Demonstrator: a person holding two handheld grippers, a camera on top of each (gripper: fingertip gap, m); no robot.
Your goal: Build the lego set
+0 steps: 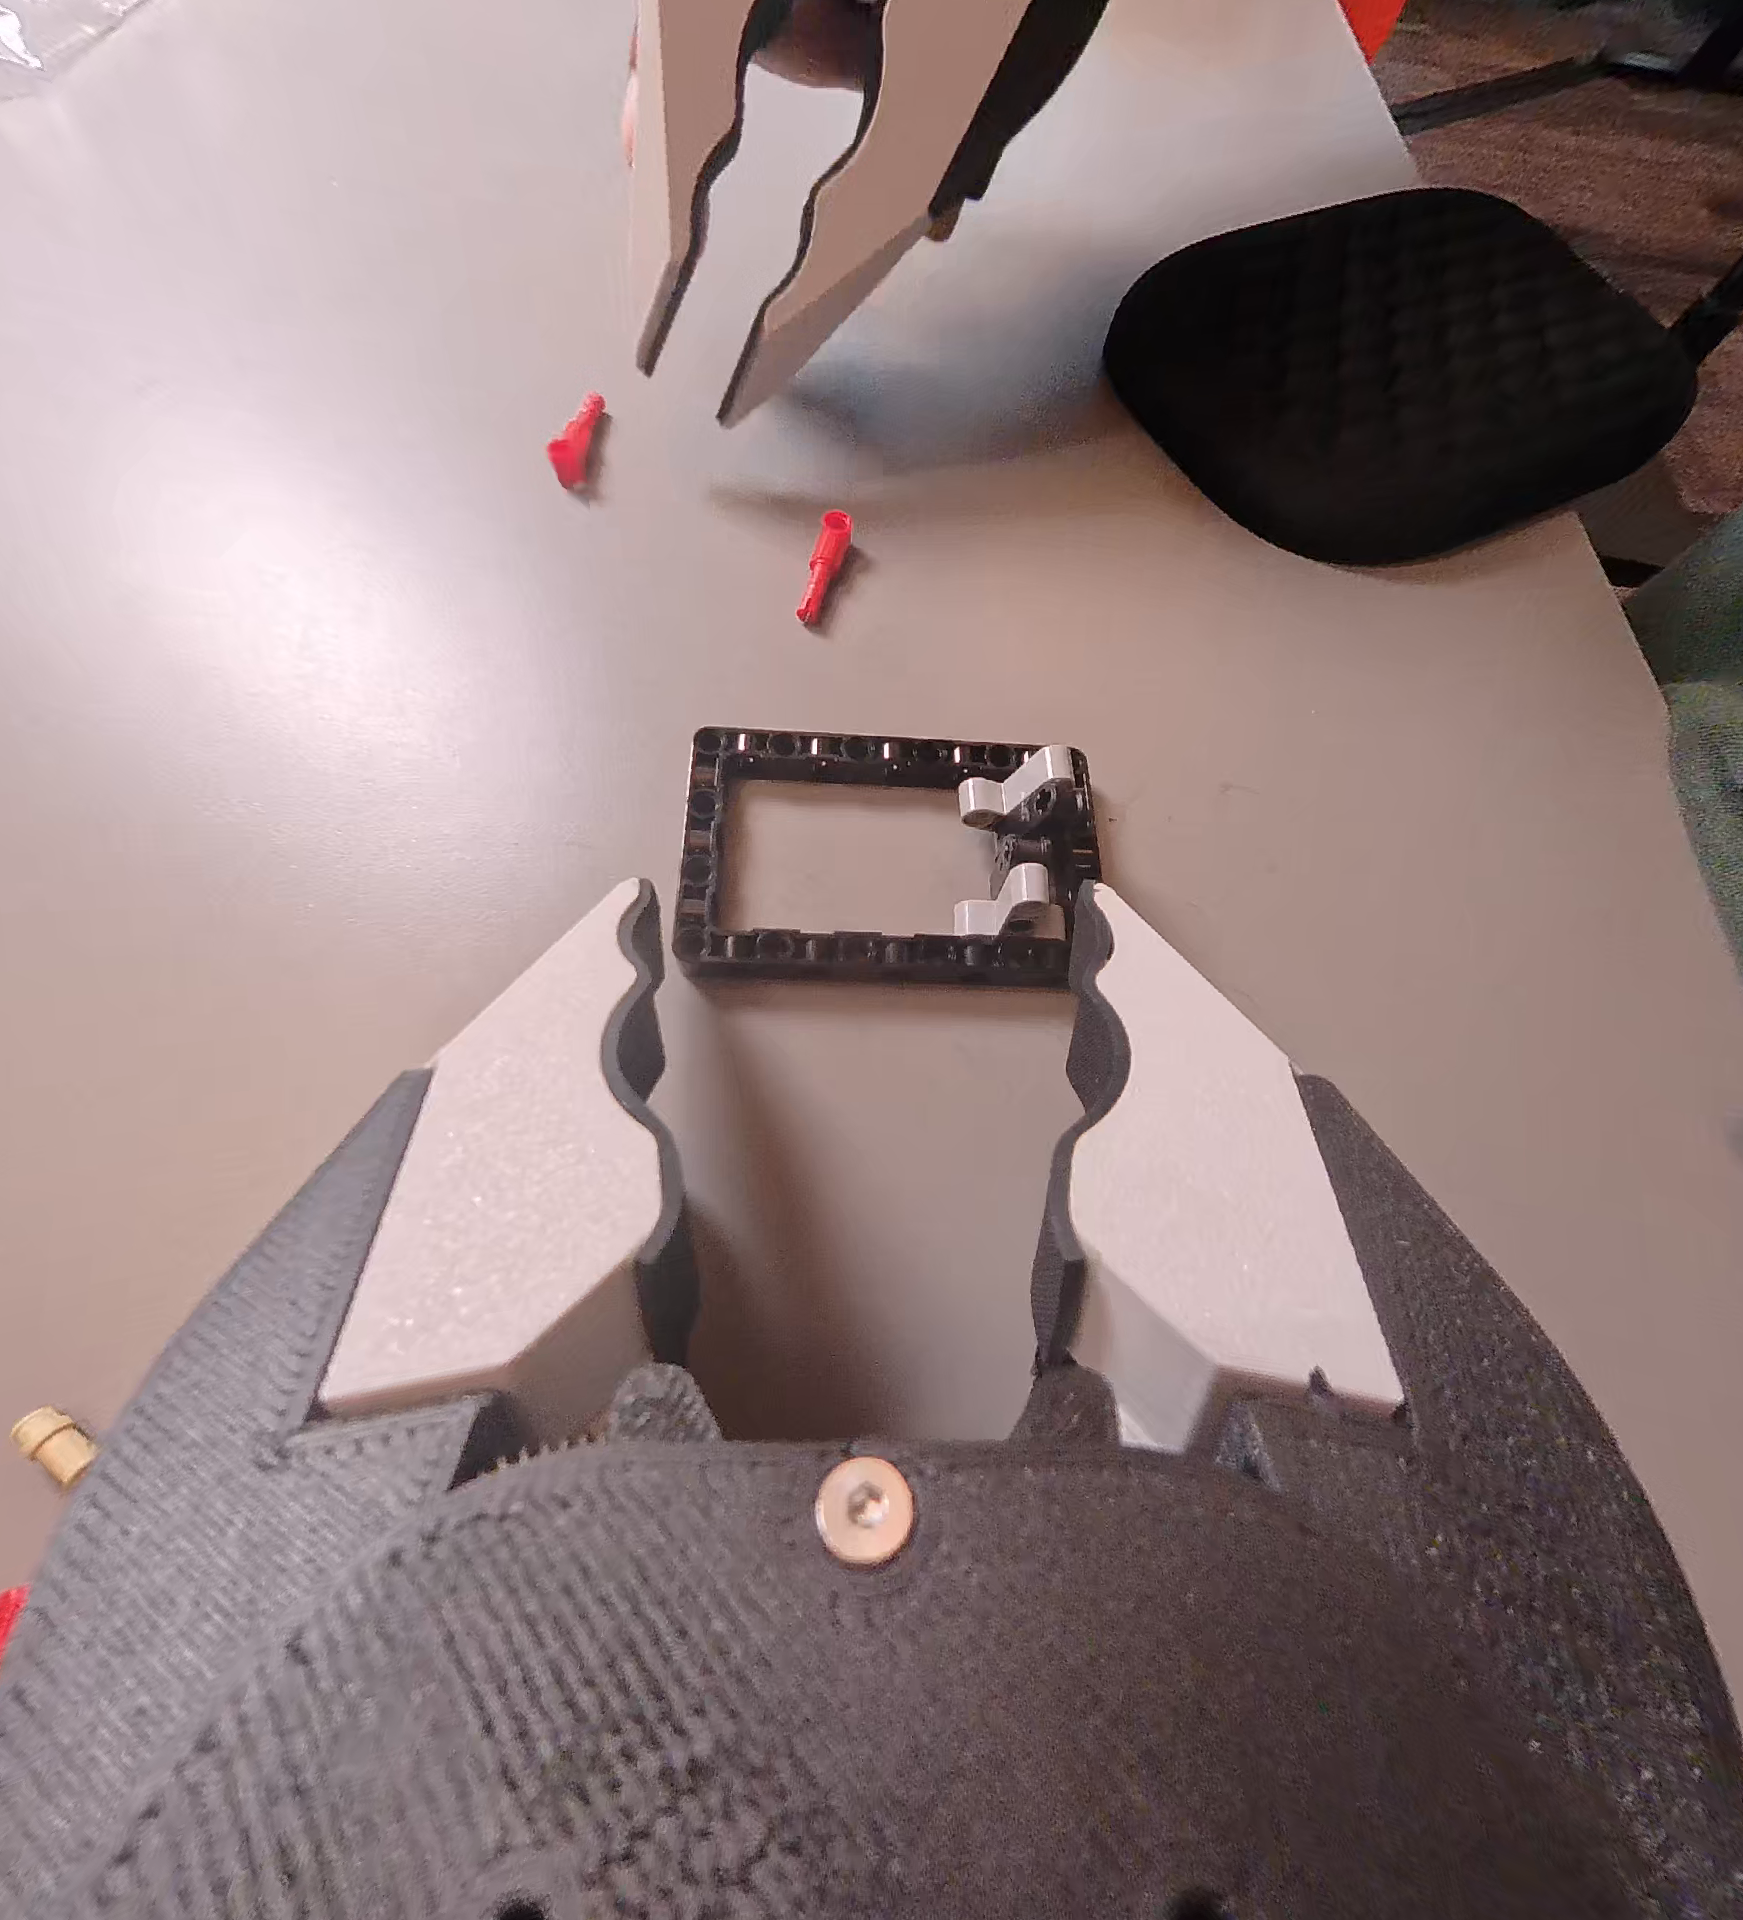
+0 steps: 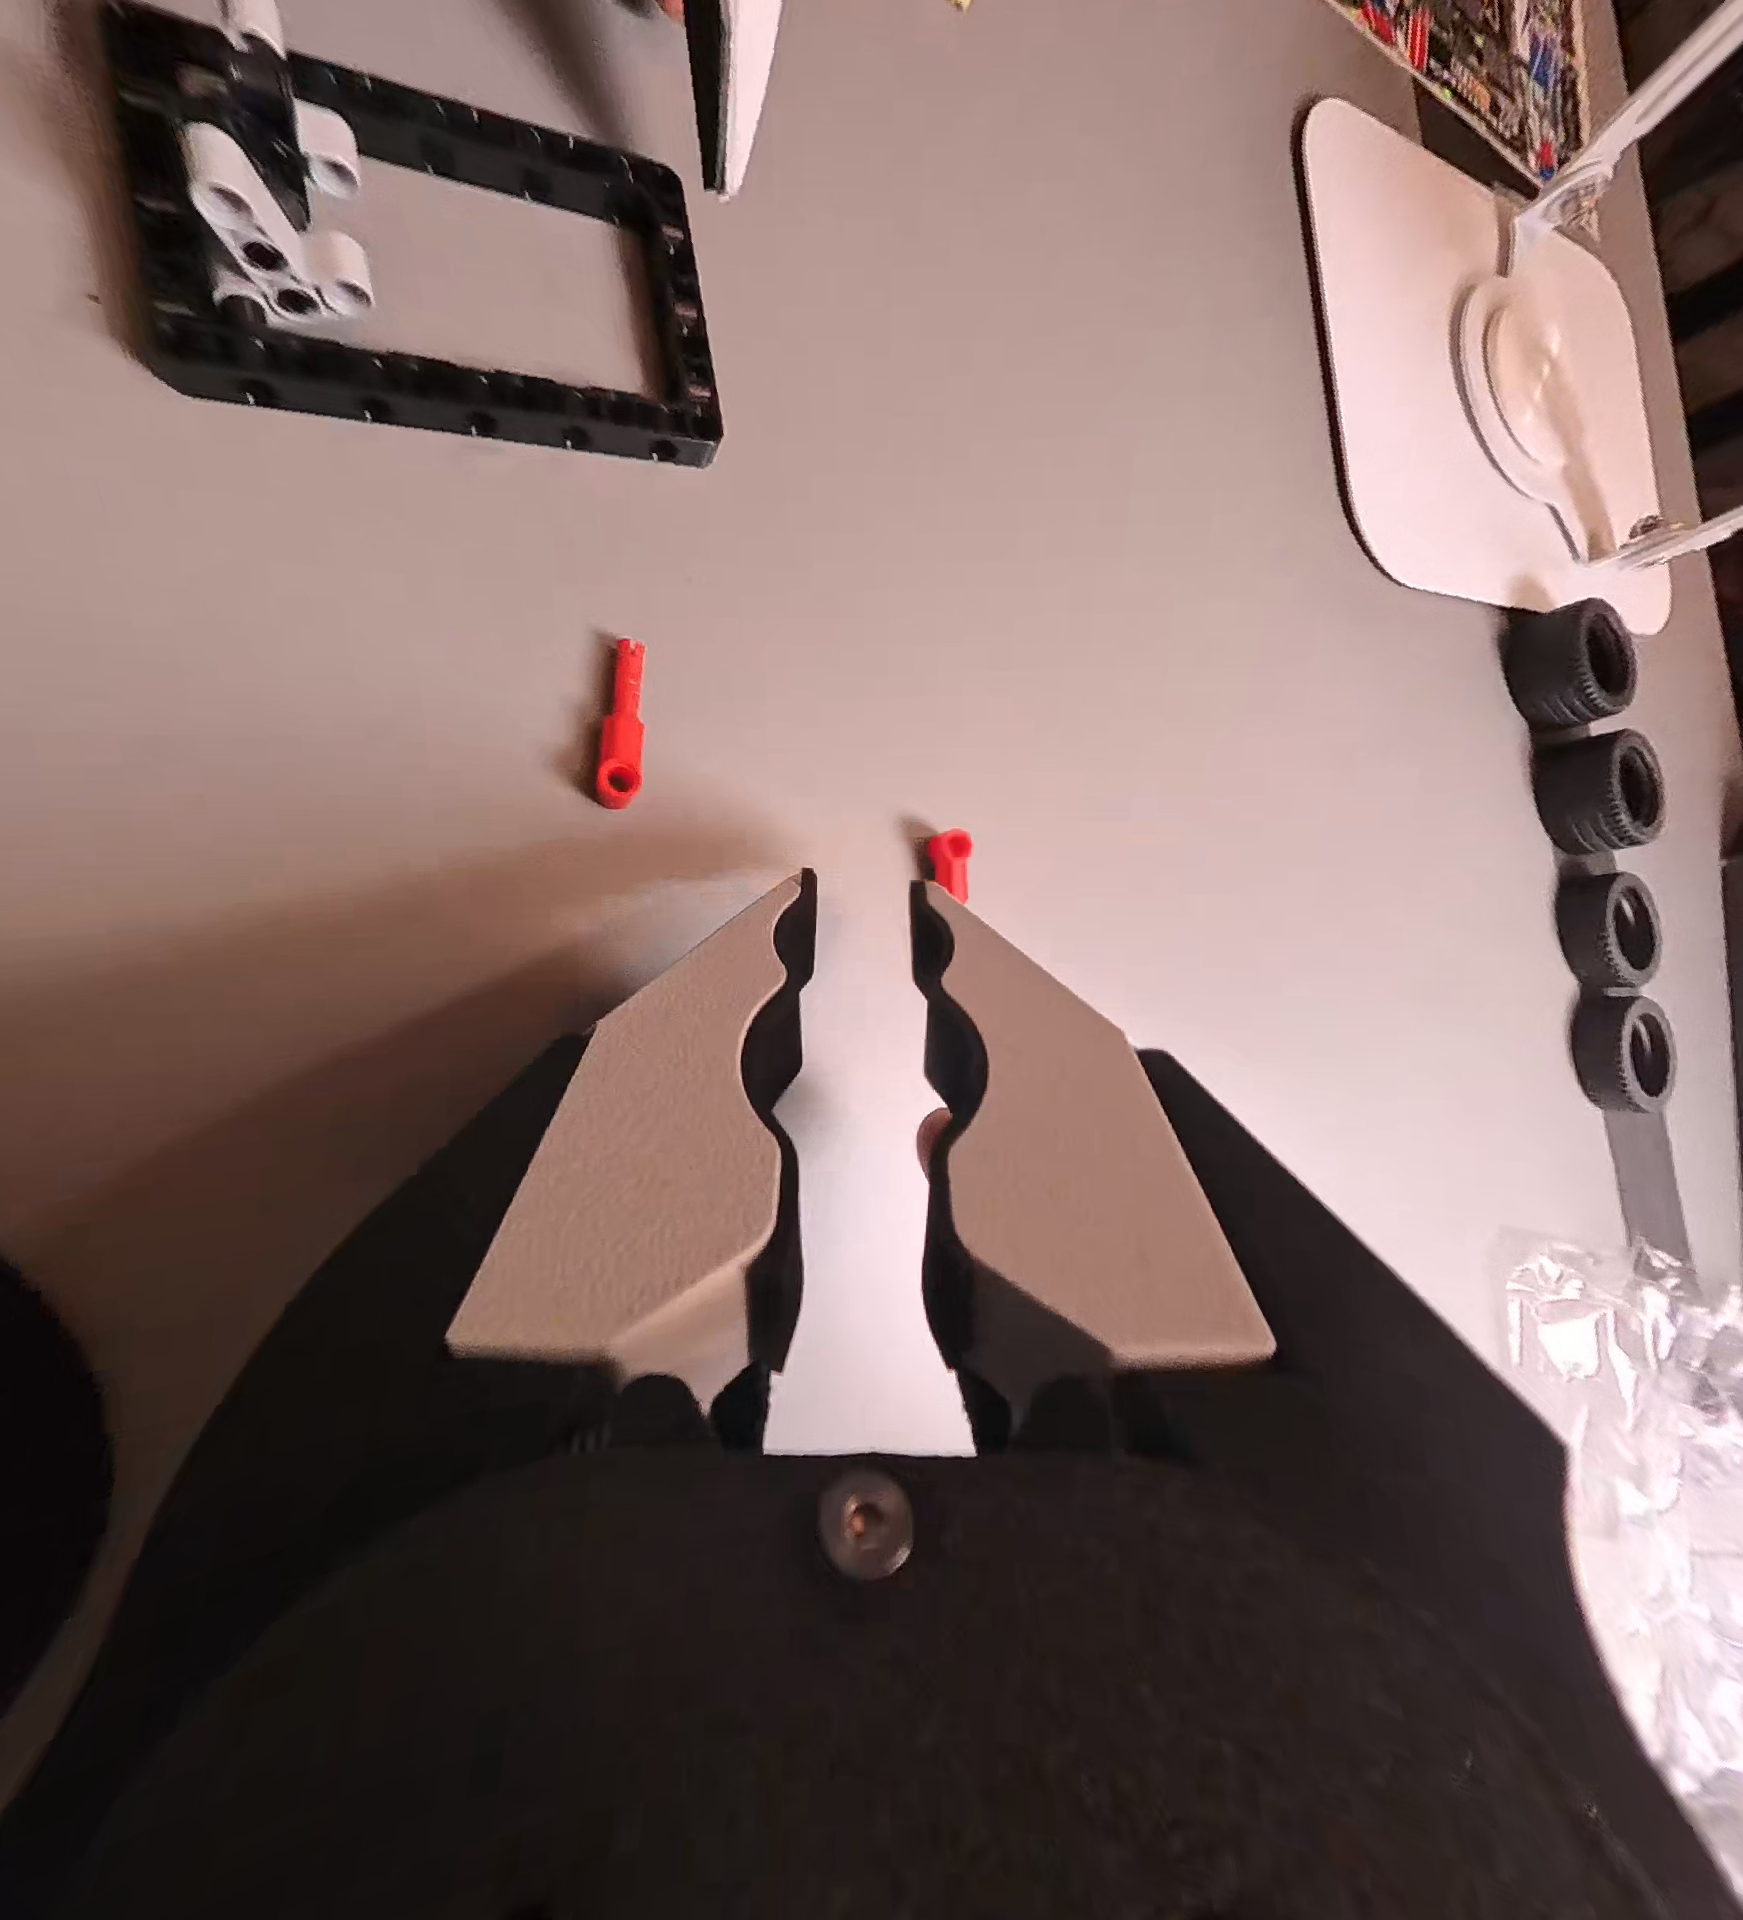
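At one o'clock off the right gripper (image 2: 862,883), a red pin (image 2: 950,860) is lying just beside its narrowly parted, empty fingers. Left gripper (image 1: 872,904) is waiting, fingers wide, flanking the black frame (image 1: 882,961).

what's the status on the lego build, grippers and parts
Left gripper open, straddling black frame. Right gripper open, empty, tips beside red pin. Second red pin loose on table.

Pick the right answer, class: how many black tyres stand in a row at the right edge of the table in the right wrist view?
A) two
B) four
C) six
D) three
B: four black tyres stand in a line beside the white mat, counted one by one from top to bottom.
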